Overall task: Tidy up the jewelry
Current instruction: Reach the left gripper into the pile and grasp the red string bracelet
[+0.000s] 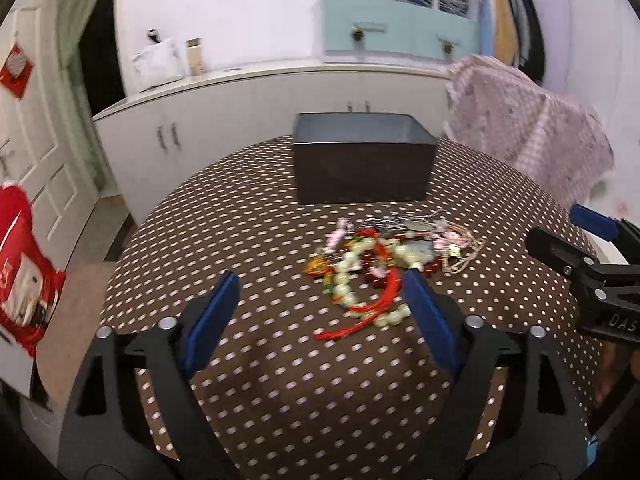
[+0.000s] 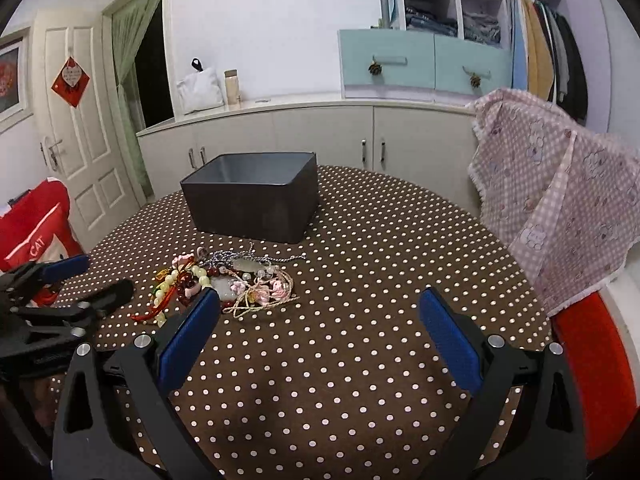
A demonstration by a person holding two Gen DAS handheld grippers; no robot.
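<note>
Round worktop [image 2: 360, 320], brown cloth with white dots.

1 dark grey box [image 2: 256, 196], lid off, upper centre of the right wrist view, well behind the jewelry.

1 jewelry pile [image 2: 224, 284], tangled: pale green beads, dark red beads, red tassel, pink charms, beige cord, grey braided cord. Lies on the worktop left of centre in the right wrist view, apart from the box.

Left tool [image 1: 320, 304]: blue pads spread wide, holding nothing, poised just short of the pile.

Right tool [image 2: 320, 328]: spread wide, holding nothing, its left pad beside the pile's edge.

1 pink checked cloth [image 2: 560, 208], right edge of frame.
</note>
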